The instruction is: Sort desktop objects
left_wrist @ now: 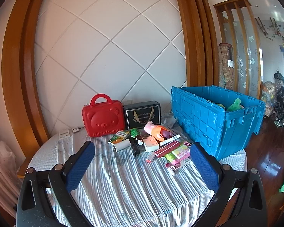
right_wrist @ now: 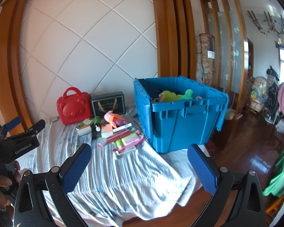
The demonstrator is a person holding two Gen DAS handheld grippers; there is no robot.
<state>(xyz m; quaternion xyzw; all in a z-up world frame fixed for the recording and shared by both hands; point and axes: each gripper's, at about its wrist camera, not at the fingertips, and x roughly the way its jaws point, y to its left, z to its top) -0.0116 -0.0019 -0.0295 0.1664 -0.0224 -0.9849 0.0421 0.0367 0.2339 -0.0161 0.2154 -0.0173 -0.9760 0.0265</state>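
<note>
Case (left_wrist: 103, 116) left of gift box (left_wrist: 142, 114); crate (left_wrist: 213, 117) right; clutter (left_wrist: 160, 145) before them.

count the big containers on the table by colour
red: 1, the bear case
black: 1, the gift box
blue: 1, the crate
total: 3

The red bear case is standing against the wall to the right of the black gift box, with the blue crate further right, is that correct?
Not quite. The red bear case stands to the left of the black gift box, not the right. The left wrist view shows it, and the right wrist view agrees. The rest holds: both are against the wall, and the blue crate is further right.
</note>
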